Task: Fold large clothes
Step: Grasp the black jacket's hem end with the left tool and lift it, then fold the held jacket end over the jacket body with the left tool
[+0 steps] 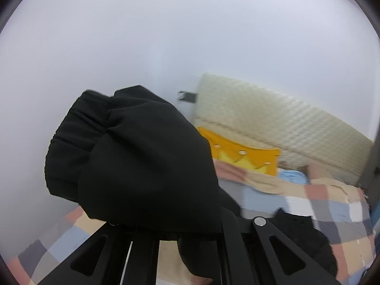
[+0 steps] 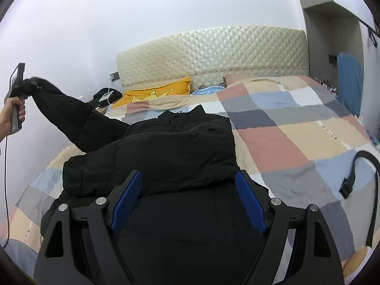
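A black padded jacket [image 2: 166, 152] lies on the checked bedspread [image 2: 296, 128], collar toward the headboard. My left gripper [image 2: 25, 83] is shut on the jacket's sleeve cuff [image 1: 133, 156] and holds the sleeve stretched up and out to the left, off the bed. In the left wrist view the cuff bunches over the fingers and hides them. My right gripper [image 2: 187, 185] is open, its blue pads [image 2: 125, 199] spread wide just above the jacket's lower body, holding nothing.
A yellow pillow [image 2: 156, 92] and a blue cloth [image 2: 206, 90] lie by the quilted headboard [image 2: 213, 49]. A black strap with a buckle [image 2: 361, 173] lies on the bed at right. A white wall runs along the left side. A blue item [image 2: 349, 80] hangs at far right.
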`<state>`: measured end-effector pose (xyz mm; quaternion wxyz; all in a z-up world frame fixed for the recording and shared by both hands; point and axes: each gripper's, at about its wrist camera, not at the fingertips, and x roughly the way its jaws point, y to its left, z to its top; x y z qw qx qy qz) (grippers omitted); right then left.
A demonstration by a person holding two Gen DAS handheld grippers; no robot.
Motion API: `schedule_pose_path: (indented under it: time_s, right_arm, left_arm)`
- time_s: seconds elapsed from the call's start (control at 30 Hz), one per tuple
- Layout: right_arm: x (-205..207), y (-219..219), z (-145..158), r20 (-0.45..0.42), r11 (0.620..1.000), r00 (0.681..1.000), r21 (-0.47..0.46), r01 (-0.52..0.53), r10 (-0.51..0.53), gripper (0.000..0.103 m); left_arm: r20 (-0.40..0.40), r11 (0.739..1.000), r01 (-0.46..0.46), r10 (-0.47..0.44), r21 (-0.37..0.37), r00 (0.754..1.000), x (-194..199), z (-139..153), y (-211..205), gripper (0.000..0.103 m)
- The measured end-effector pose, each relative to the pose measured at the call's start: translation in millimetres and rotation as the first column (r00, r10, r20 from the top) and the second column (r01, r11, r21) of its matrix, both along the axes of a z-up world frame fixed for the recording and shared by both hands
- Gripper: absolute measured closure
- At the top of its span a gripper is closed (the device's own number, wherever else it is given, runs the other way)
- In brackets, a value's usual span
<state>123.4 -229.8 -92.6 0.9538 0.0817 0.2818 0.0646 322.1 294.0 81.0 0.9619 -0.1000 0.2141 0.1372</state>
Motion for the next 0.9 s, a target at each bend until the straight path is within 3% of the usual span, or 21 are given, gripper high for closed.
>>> schedule_pose_path:
  time_s: [0.17, 0.4, 0.63, 0.9]
  right_arm:
    - [0.6, -18.1, -4.7, -0.025, 0.999, 0.999, 0.026, 0.026, -0.026, 0.022]
    - [-0.5, -51.9, -9.8, -0.048, 0.994, 0.996, 0.075, 0.084, -0.081, 0.022]
    - [-4.0, -72.0, -6.5, -0.05, 0.989, 0.99, 0.063, 0.137, -0.134, 0.022]
    - [-2.3, -86.6, -8.0, -0.035, 0.986, 0.989, 0.088, 0.144, -0.142, 0.022]
  left_arm:
    - [0.014, 0.987, 0.139, -0.14, 0.077, 0.99, -6.0, 31.3, -84.7, 0.097]
    - [0.025, 0.954, 0.296, -0.297, 0.039, 0.954, -1.7, 30.0, -190.4, 0.097]
    - [-0.006, 0.91, 0.406, -0.407, 0.079, 0.913, 9.7, 5.2, -287.2, 0.097]
    - [-0.039, 0.859, 0.511, -0.511, -0.014, 0.858, 11.7, -45.1, -356.9, 0.097]
